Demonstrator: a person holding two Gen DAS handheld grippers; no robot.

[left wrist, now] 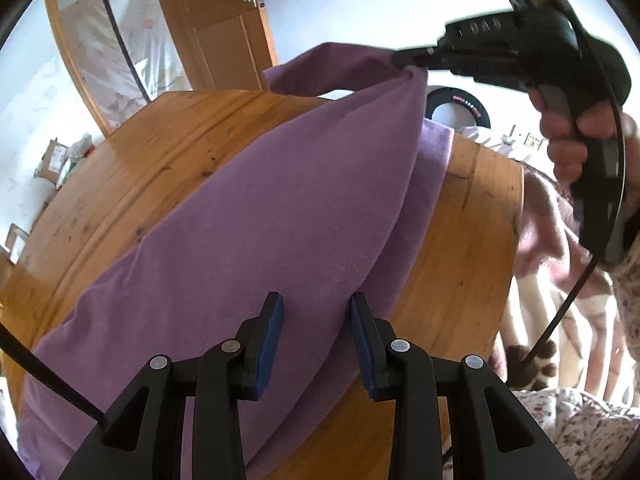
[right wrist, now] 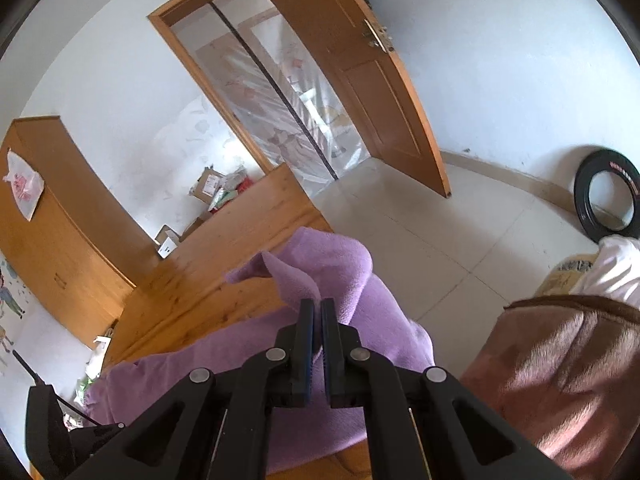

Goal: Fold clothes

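Right gripper (right wrist: 317,306) pinching purple garment (left wrist: 256,216) (raised)

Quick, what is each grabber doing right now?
Left gripper: open, hovering over the purple fleece garment, gripping nothing.
Right gripper: shut on a lifted corner of the purple fleece garment.

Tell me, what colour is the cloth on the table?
Purple cloth, clearest in the left wrist view.

No text is legible. Red lettering on the black tyre (right wrist: 605,196) at far right, and printing on the cardboard boxes (right wrist: 208,188) by the wall, are too small to read.
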